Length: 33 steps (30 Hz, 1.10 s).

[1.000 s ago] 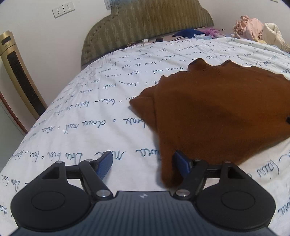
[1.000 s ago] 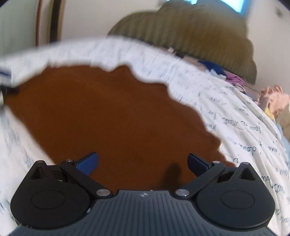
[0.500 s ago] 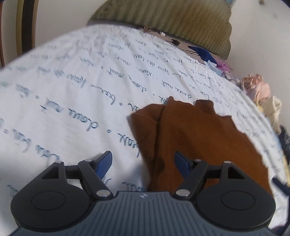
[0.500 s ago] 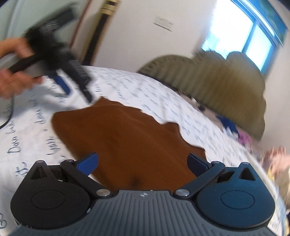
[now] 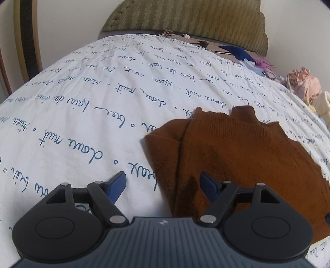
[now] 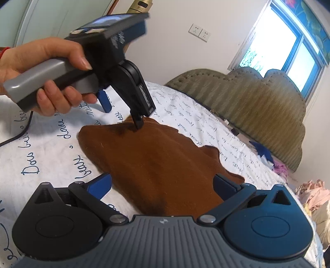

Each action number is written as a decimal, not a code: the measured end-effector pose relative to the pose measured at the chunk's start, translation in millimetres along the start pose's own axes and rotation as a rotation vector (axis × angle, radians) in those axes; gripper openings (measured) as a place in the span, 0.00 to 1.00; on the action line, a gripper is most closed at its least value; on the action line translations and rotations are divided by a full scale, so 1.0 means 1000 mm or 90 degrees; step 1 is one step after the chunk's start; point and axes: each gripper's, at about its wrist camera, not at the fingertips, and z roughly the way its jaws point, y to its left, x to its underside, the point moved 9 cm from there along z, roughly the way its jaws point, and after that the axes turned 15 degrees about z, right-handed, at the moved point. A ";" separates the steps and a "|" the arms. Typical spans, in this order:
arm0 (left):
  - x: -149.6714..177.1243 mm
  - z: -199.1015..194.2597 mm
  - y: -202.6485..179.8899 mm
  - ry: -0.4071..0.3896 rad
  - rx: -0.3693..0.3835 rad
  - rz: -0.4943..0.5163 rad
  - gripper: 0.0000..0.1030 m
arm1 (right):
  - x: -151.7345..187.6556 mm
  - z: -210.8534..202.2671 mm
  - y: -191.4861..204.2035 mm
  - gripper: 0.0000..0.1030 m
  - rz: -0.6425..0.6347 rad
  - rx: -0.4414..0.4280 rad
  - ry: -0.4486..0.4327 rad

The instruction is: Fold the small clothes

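Observation:
A rust-brown knit garment (image 5: 243, 156) lies flat on the white bedsheet with blue script (image 5: 82, 123). My left gripper (image 5: 163, 185) is open over the garment's left edge, one finger above the sheet and one above the cloth. In the right wrist view the garment (image 6: 156, 160) spreads ahead. My right gripper (image 6: 162, 185) is open and straddles its near corner. The left gripper (image 6: 121, 107) also shows there, held in a hand, with one fingertip touching the cloth's far edge.
An olive padded headboard (image 5: 185, 18) stands at the bed's far end. Blue and purple clothes (image 5: 245, 55) lie near it. A pink and cream clothes pile (image 5: 305, 86) sits at the right edge. A black cable (image 6: 16, 134) trails over the sheet.
Both grippers swung round and drew back from the garment. The left one now hangs over its left edge. The right one now faces the left gripper and the hand.

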 end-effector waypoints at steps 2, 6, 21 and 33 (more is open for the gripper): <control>-0.001 0.001 -0.003 0.000 0.001 0.005 0.76 | 0.001 0.001 0.004 0.99 -0.007 0.002 0.000; -0.002 0.004 -0.007 0.002 0.001 0.013 0.76 | 0.003 0.003 0.008 0.99 -0.013 0.002 0.003; -0.013 0.031 0.009 0.000 0.229 -0.137 0.76 | 0.015 0.026 0.039 0.99 -0.119 0.048 0.009; -0.043 0.075 0.011 -0.012 0.395 -0.286 0.75 | -0.005 0.079 0.067 0.86 -0.151 0.077 -0.014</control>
